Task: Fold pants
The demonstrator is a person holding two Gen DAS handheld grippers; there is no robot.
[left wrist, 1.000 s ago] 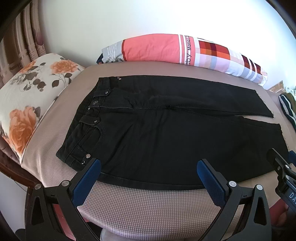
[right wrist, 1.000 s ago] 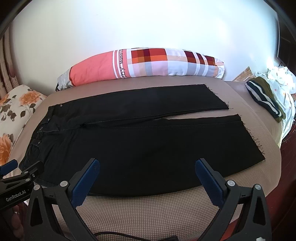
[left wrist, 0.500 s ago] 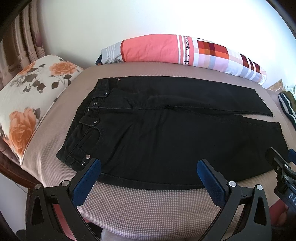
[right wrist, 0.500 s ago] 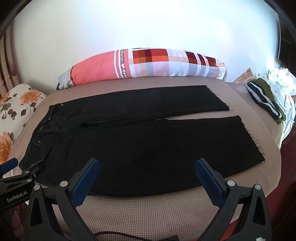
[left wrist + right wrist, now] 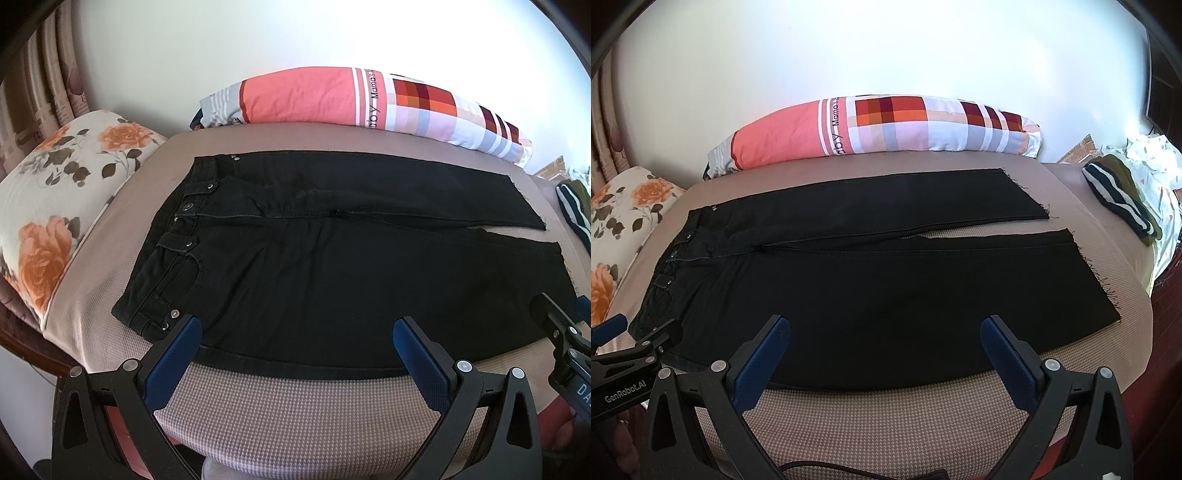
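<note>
Black pants (image 5: 332, 266) lie flat on the bed, waistband to the left, both legs spread side by side to the right; they also show in the right wrist view (image 5: 886, 280). My left gripper (image 5: 297, 328) is open and empty, hovering over the near edge of the pants close to the waist end. My right gripper (image 5: 884, 328) is open and empty over the near leg's edge, further toward the hems. Each gripper shows at the edge of the other's view.
The pants rest on a brown houndstooth mattress (image 5: 295, 413). A pink and checked bolster (image 5: 886, 129) lies along the far wall. A floral pillow (image 5: 55, 199) sits at the left end. Striped dark clothing (image 5: 1119, 199) lies at the right end.
Both grippers have shifted only slightly; the view has crept a little. The pants have not moved.
</note>
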